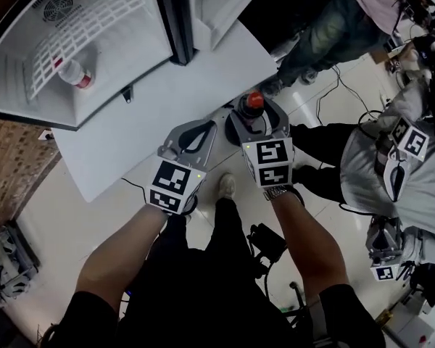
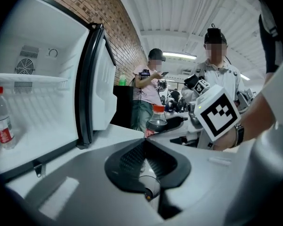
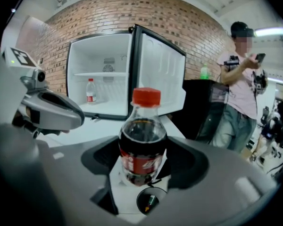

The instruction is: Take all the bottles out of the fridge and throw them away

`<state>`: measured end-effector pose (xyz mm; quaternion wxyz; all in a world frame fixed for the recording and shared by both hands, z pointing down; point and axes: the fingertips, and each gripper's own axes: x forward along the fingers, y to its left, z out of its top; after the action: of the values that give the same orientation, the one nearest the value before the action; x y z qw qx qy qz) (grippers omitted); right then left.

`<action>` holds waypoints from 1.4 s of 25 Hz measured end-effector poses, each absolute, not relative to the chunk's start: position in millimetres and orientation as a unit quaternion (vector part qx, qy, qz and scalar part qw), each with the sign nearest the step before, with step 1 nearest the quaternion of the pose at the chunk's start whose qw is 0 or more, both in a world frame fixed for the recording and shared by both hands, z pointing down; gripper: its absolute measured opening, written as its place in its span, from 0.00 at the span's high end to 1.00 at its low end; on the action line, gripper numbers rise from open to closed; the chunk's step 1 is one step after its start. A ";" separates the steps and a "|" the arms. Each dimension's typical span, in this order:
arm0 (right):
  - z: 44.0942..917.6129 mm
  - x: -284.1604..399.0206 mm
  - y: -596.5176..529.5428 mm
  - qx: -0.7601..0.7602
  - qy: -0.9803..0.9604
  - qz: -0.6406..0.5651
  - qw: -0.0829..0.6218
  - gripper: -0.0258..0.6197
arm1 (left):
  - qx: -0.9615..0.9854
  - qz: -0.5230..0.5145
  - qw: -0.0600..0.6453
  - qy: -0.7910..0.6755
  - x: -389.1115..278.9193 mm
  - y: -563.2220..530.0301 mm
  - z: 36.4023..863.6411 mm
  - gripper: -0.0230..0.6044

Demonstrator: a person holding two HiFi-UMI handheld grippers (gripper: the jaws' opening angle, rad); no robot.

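Observation:
My right gripper (image 1: 255, 119) is shut on a dark cola bottle (image 1: 254, 101) with a red cap, held upright over the white surface (image 1: 175, 96). In the right gripper view the cola bottle (image 3: 142, 147) fills the gap between the jaws of that gripper (image 3: 142, 160). My left gripper (image 1: 193, 135) hangs beside it, shut with nothing held; its jaw tips meet in its own view (image 2: 144, 142). The small fridge (image 1: 141, 46) stands open at the upper left. A clear bottle with a red label (image 1: 77, 75) stands on its floor, also visible as the clear bottle (image 2: 2, 121) and, far off, the clear bottle (image 3: 90, 92).
The fridge door (image 1: 217, 6) swings out to the right of the cabinet. One person (image 1: 341, 13) stands behind the surface; another person with marked grippers (image 1: 409, 162) is at the right. A green bottle (image 3: 204, 72) sits on a black cabinet (image 3: 203, 102). Cables run over the floor (image 1: 333, 93).

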<state>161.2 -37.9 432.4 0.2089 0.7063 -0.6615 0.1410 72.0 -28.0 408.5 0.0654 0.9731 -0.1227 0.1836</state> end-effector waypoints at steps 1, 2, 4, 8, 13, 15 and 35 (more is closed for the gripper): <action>438.6 167.4 -33.1 0.708 -0.658 0.146 0.209 0.48 | 0.973 0.188 0.066 -0.116 78.2 -24.0 413.5 0.96; 444.9 173.0 -28.5 0.710 -0.655 0.151 0.209 0.48 | 0.973 0.192 0.066 -0.111 83.9 -20.6 419.5 0.96; 460.6 184.0 -18.4 0.714 -0.648 0.162 0.212 0.48 | 0.972 0.203 0.069 -0.100 93.7 -13.5 433.1 0.96; 498.2 202.8 -0.8 0.717 -0.633 0.187 0.223 0.48 | 0.968 0.225 0.080 -0.084 107.7 -3.1 460.8 0.96; 538.8 225.4 11.6 0.717 -0.624 0.210 0.228 0.48 | 0.962 0.248 0.088 -0.076 125.4 7.2 491.5 0.96; 559.0 233.6 16.5 0.715 -0.621 0.223 0.230 0.48 | 0.959 0.260 0.089 -0.075 131.7 11.3 504.8 0.96; 783.9 252.7 7.2 0.665 -0.613 0.325 0.276 0.48 | 0.936 0.332 0.099 -0.066 174.4 0.3 680.4 0.96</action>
<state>252.7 7.2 783.9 0.2755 0.6651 -0.6132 0.3252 174.4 0.3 680.4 0.0995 0.9356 -0.0656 0.3323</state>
